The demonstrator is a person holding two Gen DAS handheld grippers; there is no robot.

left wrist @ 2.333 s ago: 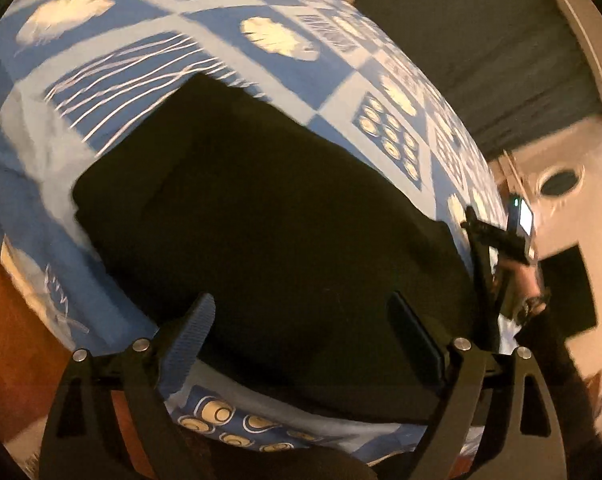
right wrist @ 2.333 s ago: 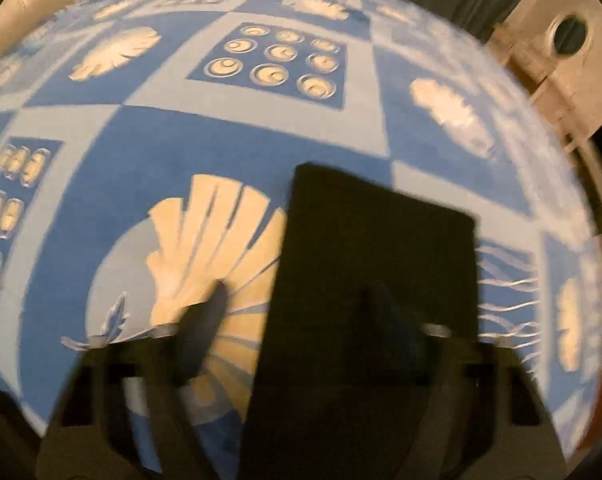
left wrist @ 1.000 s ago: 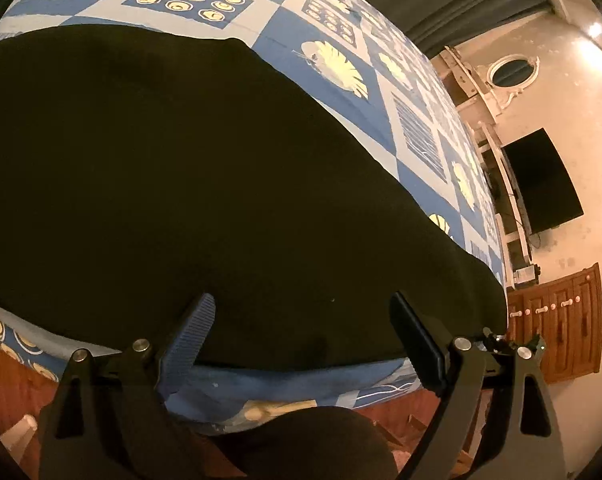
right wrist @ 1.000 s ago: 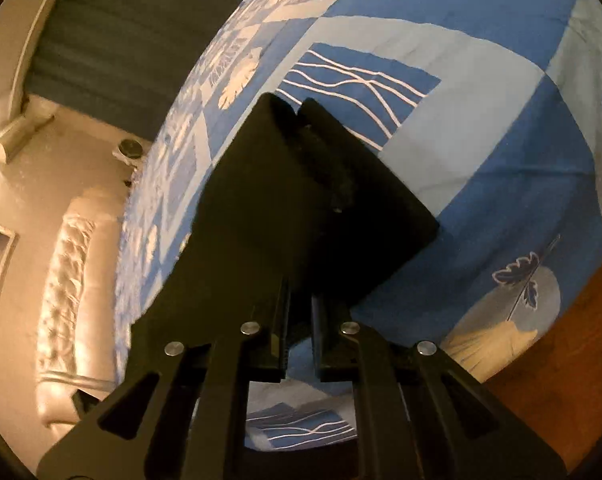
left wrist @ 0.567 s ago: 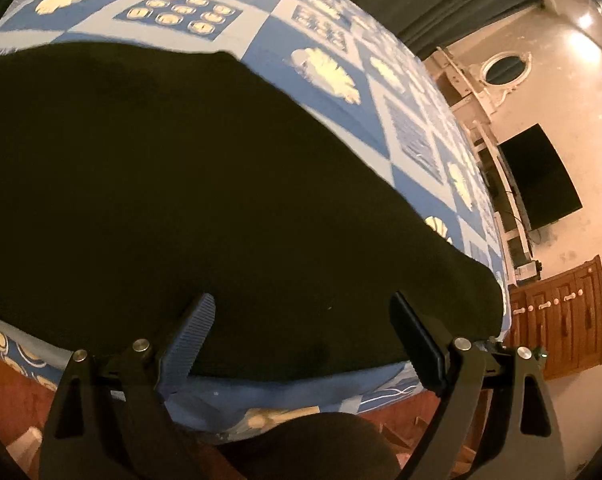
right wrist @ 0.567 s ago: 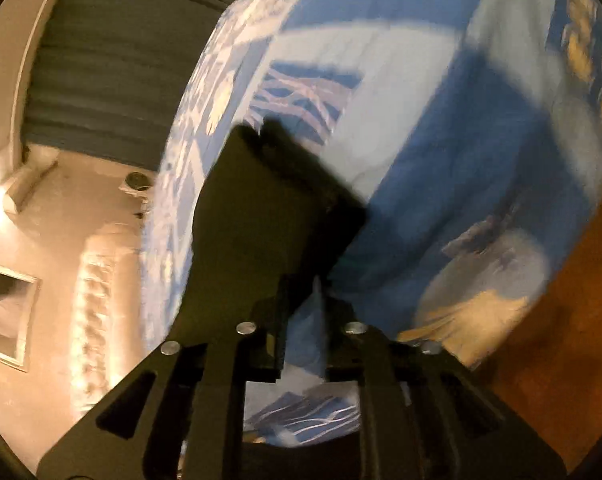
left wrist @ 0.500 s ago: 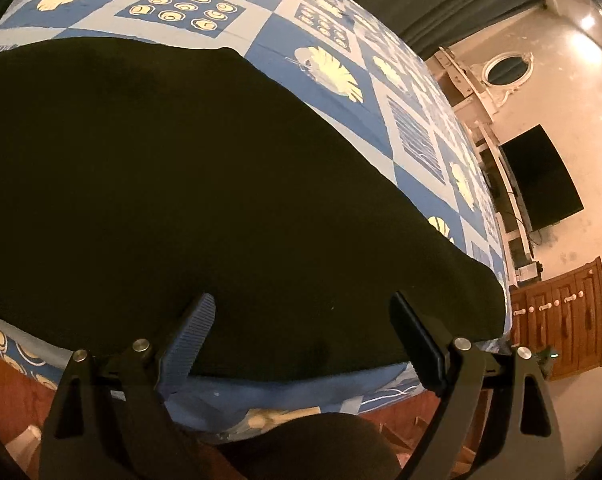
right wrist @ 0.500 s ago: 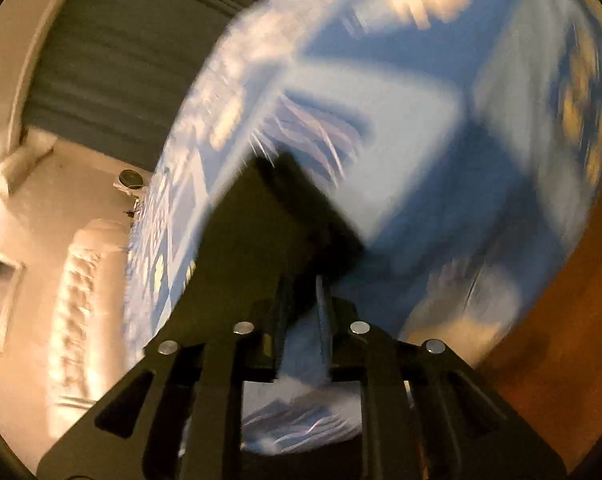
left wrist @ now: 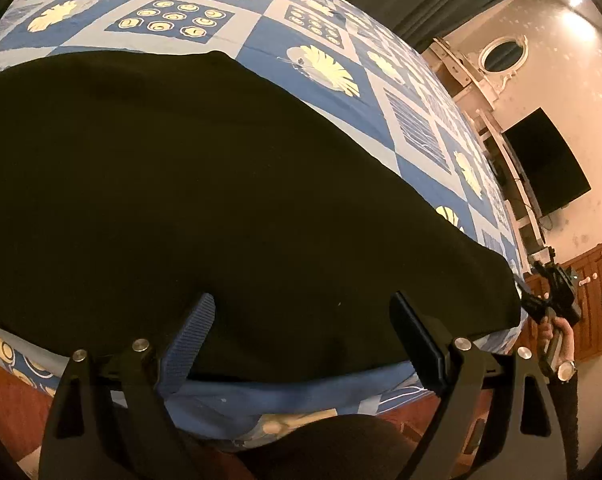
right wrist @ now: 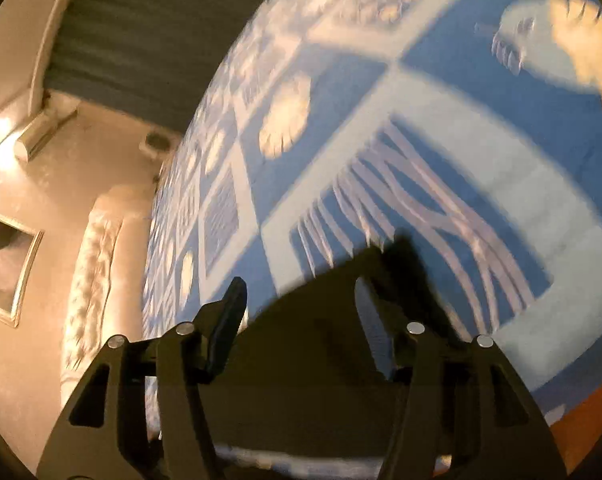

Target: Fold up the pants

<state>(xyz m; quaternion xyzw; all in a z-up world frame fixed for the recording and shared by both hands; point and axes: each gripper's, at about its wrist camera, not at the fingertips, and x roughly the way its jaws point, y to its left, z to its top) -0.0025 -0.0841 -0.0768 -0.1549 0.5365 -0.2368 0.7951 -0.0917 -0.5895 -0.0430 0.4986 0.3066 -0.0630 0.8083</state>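
Note:
The black pants (left wrist: 189, 184) lie flat along the near edge of the blue patterned bedspread (left wrist: 309, 36). My left gripper (left wrist: 301, 320) is open and empty, its fingers hovering over the pants' near hem. My right gripper (right wrist: 297, 296) is open; the end of the pants (right wrist: 325, 332) lies between and under its fingers, not pinched. The right gripper also shows in the left wrist view (left wrist: 553, 296), at the pants' right end. The right wrist view is blurred.
The bed edge drops to a wooden floor (left wrist: 9, 392) just below my left gripper. A dark TV (left wrist: 545, 160) and a wooden door (left wrist: 597, 292) stand at the right. A padded headboard (right wrist: 97, 272) and curtains (right wrist: 153, 32) lie beyond the bed.
My right gripper has opened and let go of the pants' end, which now rests on the bedspread. My left gripper has stayed open over the near hem and barely moved.

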